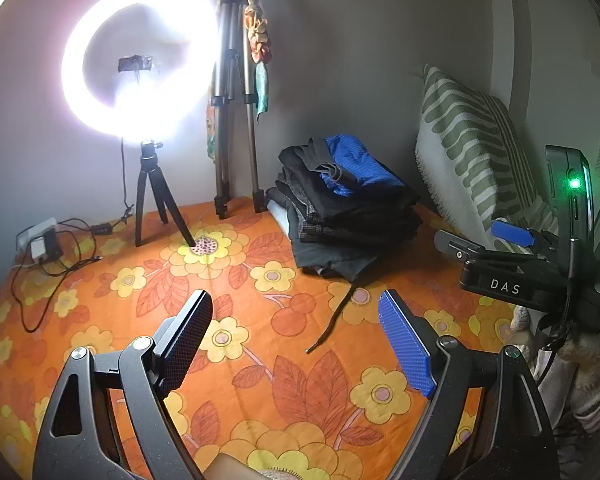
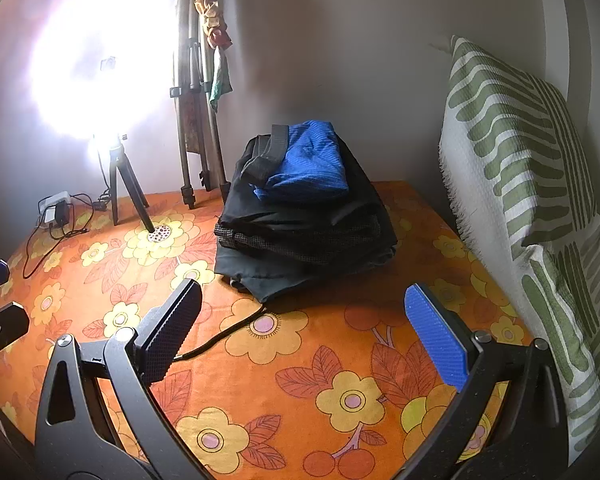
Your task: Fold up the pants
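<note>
A stack of folded dark pants (image 1: 352, 216) with a blue garment (image 1: 360, 164) on top sits at the back of the bed; it also shows in the right wrist view (image 2: 304, 236). A black drawstring (image 1: 332, 324) trails from the stack toward me. My left gripper (image 1: 296, 312) is open and empty above the orange floral sheet (image 1: 260, 380), short of the stack. My right gripper (image 2: 304, 304) is open and empty, just in front of the stack. The right gripper's body (image 1: 532, 276) shows at the right of the left wrist view.
A lit ring light on a small tripod (image 1: 156, 200) and a folded tripod (image 1: 236, 120) stand at the back left by the wall. A charger and cables (image 1: 44, 244) lie at the left. A green striped pillow (image 2: 540, 184) leans along the right side.
</note>
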